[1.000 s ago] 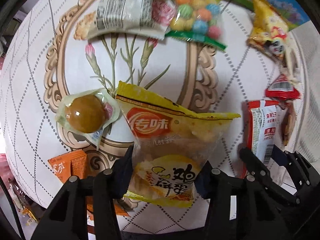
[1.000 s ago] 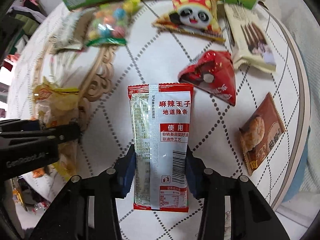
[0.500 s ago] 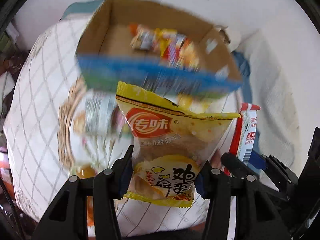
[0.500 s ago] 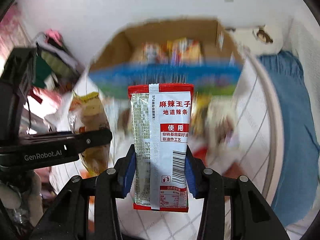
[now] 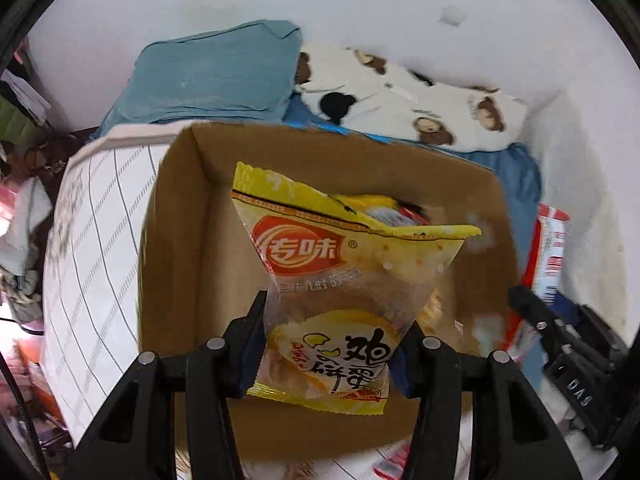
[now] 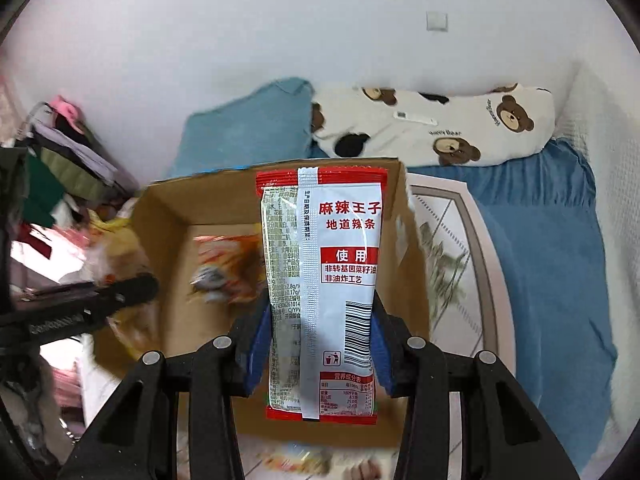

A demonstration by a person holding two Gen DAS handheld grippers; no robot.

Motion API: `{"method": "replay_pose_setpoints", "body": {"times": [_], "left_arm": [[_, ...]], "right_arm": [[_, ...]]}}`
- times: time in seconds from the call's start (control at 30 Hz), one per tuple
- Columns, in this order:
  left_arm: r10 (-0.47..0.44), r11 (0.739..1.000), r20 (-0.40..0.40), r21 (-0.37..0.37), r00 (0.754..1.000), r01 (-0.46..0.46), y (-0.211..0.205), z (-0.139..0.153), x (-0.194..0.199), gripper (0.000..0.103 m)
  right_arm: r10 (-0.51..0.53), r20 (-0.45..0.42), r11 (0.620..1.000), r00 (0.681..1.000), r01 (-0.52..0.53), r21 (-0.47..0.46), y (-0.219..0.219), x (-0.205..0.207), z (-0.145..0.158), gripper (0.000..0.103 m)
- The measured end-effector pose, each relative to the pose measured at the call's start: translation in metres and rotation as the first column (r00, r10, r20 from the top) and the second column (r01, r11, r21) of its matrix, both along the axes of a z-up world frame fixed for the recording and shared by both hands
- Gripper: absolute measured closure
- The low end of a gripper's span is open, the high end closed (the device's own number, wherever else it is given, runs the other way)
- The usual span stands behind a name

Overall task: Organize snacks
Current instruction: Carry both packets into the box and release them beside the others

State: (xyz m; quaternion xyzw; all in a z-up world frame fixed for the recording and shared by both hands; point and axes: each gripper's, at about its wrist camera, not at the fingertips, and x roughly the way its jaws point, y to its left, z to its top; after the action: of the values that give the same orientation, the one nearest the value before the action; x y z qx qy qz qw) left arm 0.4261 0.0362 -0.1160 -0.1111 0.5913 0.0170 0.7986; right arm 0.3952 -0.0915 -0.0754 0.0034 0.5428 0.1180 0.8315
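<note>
Holding above the box (image 5: 176, 264), left hand-held gripper (image 5: 332, 344) clamps a yellow bag (image 5: 344, 280); right hand-held gripper (image 6: 320, 344) clamps a red packet (image 6: 324, 280).

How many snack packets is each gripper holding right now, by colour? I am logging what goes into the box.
Yellow packet, in the left gripper: 1
Red-and-white packet, in the right gripper: 1
Total held: 2
Both hang over the cardboard box; the snacks already inside are too blurred to count.
</note>
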Motion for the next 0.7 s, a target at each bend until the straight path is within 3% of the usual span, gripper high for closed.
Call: {"method": "replay_pose_setpoints", "body": {"times": [0.13, 0.33, 0.4, 0.43, 0.47, 0.6, 0.7], "left_arm": [[0.028, 0.999, -0.09, 0.045, 0.996, -0.024, 0.017, -0.031, 0.043, 0.054], [0.042, 0.998, -0.189, 0.045, 0.981, -0.034, 0.033, -0.056, 0.065, 0.053], [0.055, 0.998, -0.212, 0.046, 0.976, -0.046, 0.035, -0.062, 0.067, 0.053], [0.06, 0.998, -0.212, 0.037, 0.975, -0.053, 0.037, -0.064, 0.068, 0.048], [0.06, 0.998, -0.214, 0.03, 0.975, -0.054, 0.037, -0.065, 0.068, 0.034], [0.035, 0.999, -0.215, -0.004, 0.976, -0.037, 0.03, -0.065, 0.067, 0.017], [0.026, 1.0, -0.218, 0.015, 0.976, -0.023, 0.023, -0.066, 0.066, 0.015]], "right_arm": [[-0.01, -0.066, 0.999, 0.998, 0.007, -0.036, 0.003, 0.051, -0.027, 0.057], [-0.011, -0.139, 0.996, 0.99, -0.002, -0.091, 0.014, 0.076, -0.064, 0.055], [-0.019, -0.182, 0.991, 0.983, -0.005, -0.131, 0.018, 0.082, -0.079, 0.031], [-0.017, -0.192, 0.993, 0.981, -0.007, -0.121, 0.02, 0.083, -0.082, 0.025], [-0.016, -0.195, 0.993, 0.981, -0.007, -0.118, 0.022, 0.085, -0.084, 0.018], [-0.013, -0.191, 0.993, 0.981, -0.01, -0.122, 0.032, 0.086, -0.083, 0.006], [-0.009, -0.192, 0.994, 0.981, -0.013, -0.113, 0.035, 0.086, -0.081, 0.006]]}}
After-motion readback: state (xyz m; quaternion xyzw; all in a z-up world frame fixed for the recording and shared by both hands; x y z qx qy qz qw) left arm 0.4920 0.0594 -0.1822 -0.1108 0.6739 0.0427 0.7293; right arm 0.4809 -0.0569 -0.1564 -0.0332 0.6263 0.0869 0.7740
